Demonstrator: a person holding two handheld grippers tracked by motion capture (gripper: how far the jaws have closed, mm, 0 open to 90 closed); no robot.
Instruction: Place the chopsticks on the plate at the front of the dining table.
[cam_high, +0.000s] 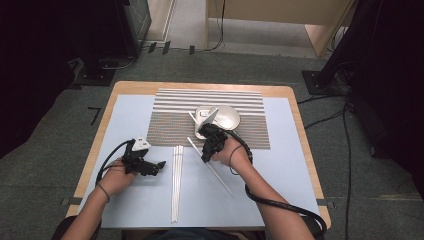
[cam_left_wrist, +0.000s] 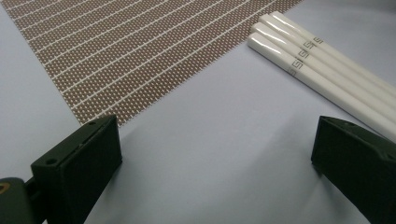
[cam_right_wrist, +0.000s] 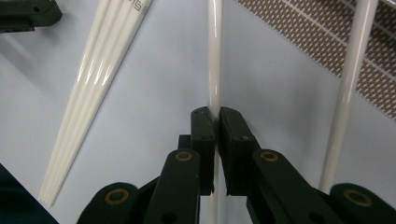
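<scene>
Chopsticks are the business here: the right gripper (cam_right_wrist: 215, 122) has its jaws closed tight on a single white chopstick (cam_right_wrist: 214, 56), pinching it partway along its length so the stick runs on beyond the jaws. In the high view that chopstick (cam_high: 210, 167) slants across the middle of the worktop, from near the front edge of the striped placemat (cam_high: 240, 107) back toward the person's side. A bundle of four more white chopsticks (cam_high: 176, 182) lies just to its left, pointing toward the near edge, and in the right gripper view one further loose stick (cam_right_wrist: 348, 88) lies with its far end over the mat. On the mat, toward its middle, sit a white dish (cam_high: 227, 117) and a small holder (cam_high: 204, 120) I cannot identify more closely. The left gripper (cam_high: 159, 164) rests low over the left part of the worktop, jaws spread wide with nothing between them, the bundle's ends (cam_left_wrist: 299, 51) just ahead of it. Judging from this, the pinch is narrow on a glossy, round stick, so it may swivel or slide out if swung quickly. Its long free end could also sweep into the bundle or the loose stick and scatter them.
</scene>
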